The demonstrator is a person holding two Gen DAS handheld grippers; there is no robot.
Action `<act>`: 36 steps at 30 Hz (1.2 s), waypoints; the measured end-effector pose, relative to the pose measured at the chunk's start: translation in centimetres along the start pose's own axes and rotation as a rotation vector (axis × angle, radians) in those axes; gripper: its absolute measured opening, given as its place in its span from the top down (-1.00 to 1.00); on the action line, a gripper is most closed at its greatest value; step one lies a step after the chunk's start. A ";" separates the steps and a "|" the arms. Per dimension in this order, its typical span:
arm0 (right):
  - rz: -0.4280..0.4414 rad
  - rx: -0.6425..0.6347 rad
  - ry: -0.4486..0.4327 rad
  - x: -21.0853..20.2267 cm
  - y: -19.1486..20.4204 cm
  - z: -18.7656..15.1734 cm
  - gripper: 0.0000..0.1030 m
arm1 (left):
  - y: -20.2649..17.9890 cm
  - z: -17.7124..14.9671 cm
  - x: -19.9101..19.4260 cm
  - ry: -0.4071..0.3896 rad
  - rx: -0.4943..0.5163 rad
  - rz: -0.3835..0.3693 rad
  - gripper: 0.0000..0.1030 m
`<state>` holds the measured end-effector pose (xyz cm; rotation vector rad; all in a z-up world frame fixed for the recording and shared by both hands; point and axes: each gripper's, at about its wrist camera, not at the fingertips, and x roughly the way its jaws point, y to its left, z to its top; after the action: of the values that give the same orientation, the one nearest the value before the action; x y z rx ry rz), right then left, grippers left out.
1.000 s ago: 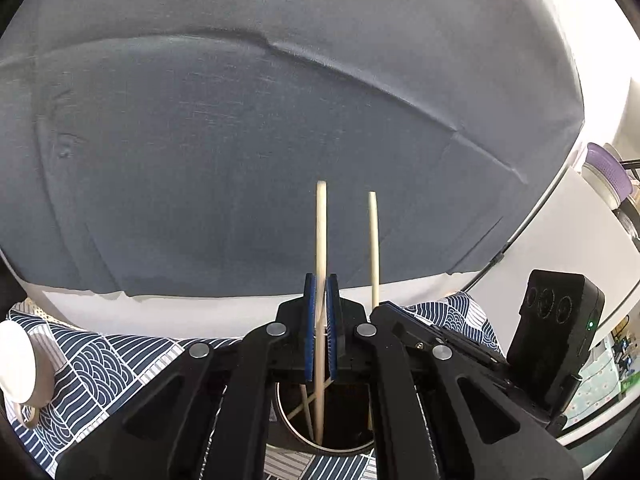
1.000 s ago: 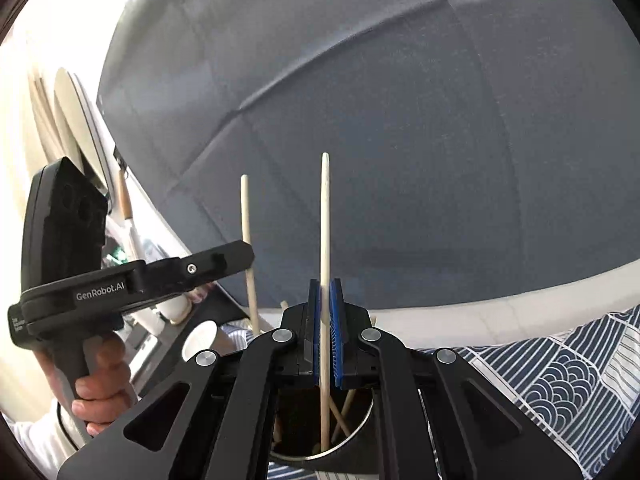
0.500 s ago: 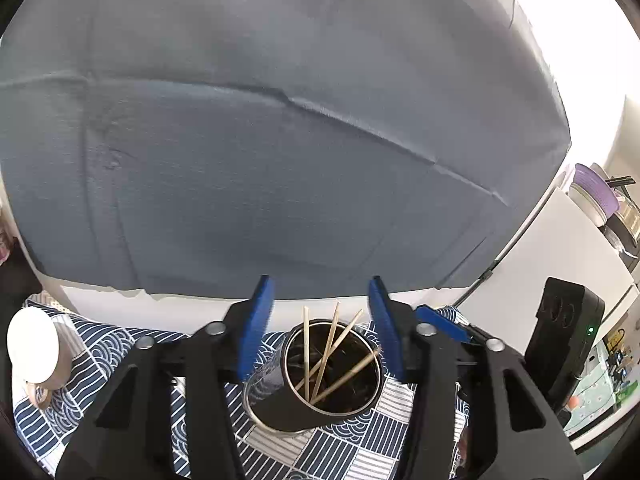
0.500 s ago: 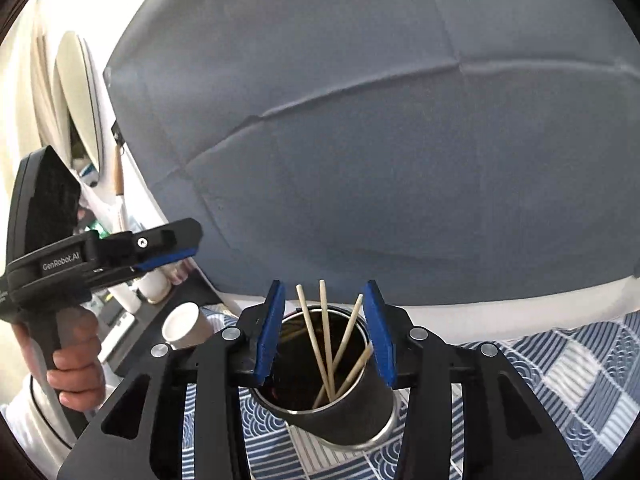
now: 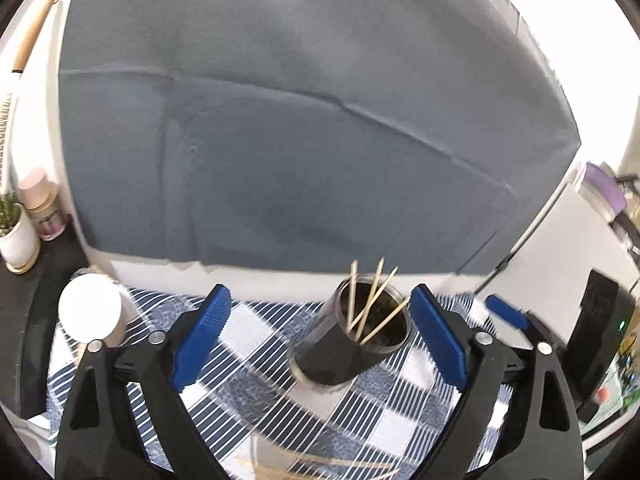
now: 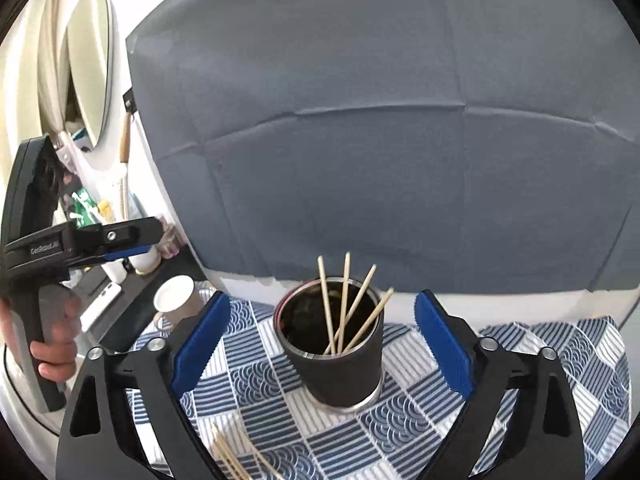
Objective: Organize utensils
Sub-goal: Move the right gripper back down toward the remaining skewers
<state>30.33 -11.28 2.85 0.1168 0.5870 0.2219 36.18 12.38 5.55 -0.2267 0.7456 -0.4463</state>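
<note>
Four chopsticks [image 6: 346, 312] are standing in the dark metal cup [image 6: 334, 364] right now, leaning out to the right like a loose fan; the cup is sitting upright on the blue patterned cloth [image 6: 540, 364], just in front of the grey backdrop [image 6: 400, 140]; both grippers are hanging above and a bit back from it, and both have just been opening their jaws, so the right gripper [image 6: 322, 344] is showing blue pads spread wide with nothing pinched, and the left gripper [image 5: 316, 338] is looking the same, fingers wide and empty

Judging by that, the drop-off into the cup is looking done, and what's left is the loose pile of chopsticks [image 6: 236, 462] peeking in at the bottom edge of the right view, also faintly visible low in the left view [image 5: 320, 466]; that pile is lying flat on the cloth, nearer the person than the cup, below the fingers and a bit left of centre in the right view; their long axes seem to be running diagonally, though too little is showing to be sure; I can't really tell which hand is nearer, both look about equally close; so I'm guessing either gripper is going to need to tip down and back toward itself, then line its pads across a stick

Off to the left a white mug [image 6: 176, 304] is sitting near the cloth's corner, well apart from the cup
</note>
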 end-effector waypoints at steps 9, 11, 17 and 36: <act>-0.018 -0.042 0.127 -0.1 3.1 -3.7 -0.82 | 3.3 -3.9 -2.8 0.079 0.033 0.081 -0.86; -0.008 -0.036 0.162 -0.1 3.7 -5.1 -0.82 | 4.0 -4.8 -3.0 0.106 0.022 0.080 -0.86; 0.012 -0.017 0.236 0.0 5.1 -9.0 -0.82 | 6.1 -8.8 -3.1 0.198 0.007 0.101 -0.86; 0.036 -0.044 0.493 3.8 3.9 -16.7 -0.82 | 7.9 -19.1 0.1 0.409 -0.126 0.150 -0.86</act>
<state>23.44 -5.84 -12.31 0.0287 1.0701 0.3014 25.37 18.55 -11.00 -0.1976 1.1851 -0.3047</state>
